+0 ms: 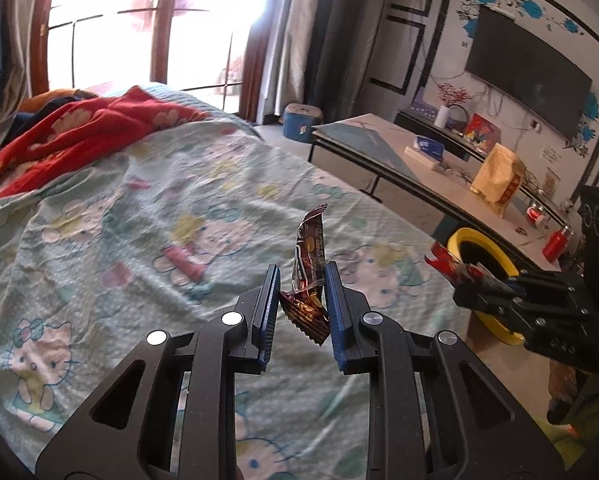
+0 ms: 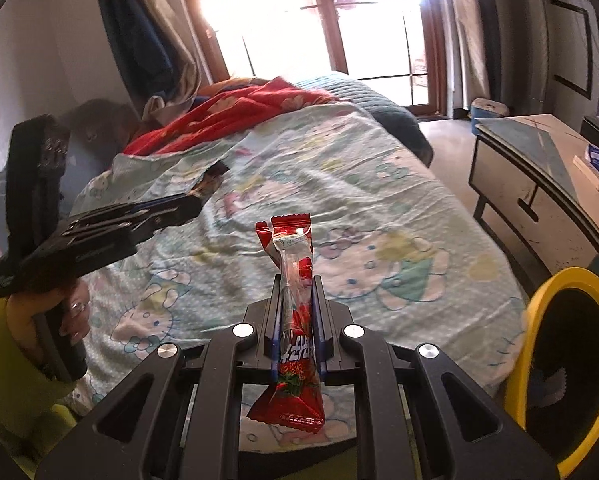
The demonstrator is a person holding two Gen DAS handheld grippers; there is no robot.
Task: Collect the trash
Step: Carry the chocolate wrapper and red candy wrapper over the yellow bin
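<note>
With my right tool (image 2: pixel 296 280) clenched on the red wrapper (image 2: pixel 295 320) and my left tool (image 1: pixel 301 276) pinching the brown wrapper (image 1: pixel 309 280) above the bed (image 1: pixel 139 208), I should carry both squarely over the yellow-rimmed bin (image 2: pixel 567 360) beside the bed before releasing.

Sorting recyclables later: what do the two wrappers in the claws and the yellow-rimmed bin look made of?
Red wrapper: glossy plastic film, part clear; it glints and crinkles. Dark brown wrapper: shiny film, possibly foil-lined, with a zigzag-cut end. Bin: the yellow rim looks like smooth moulded plastic around a dark inside, perhaps a black liner.
</note>
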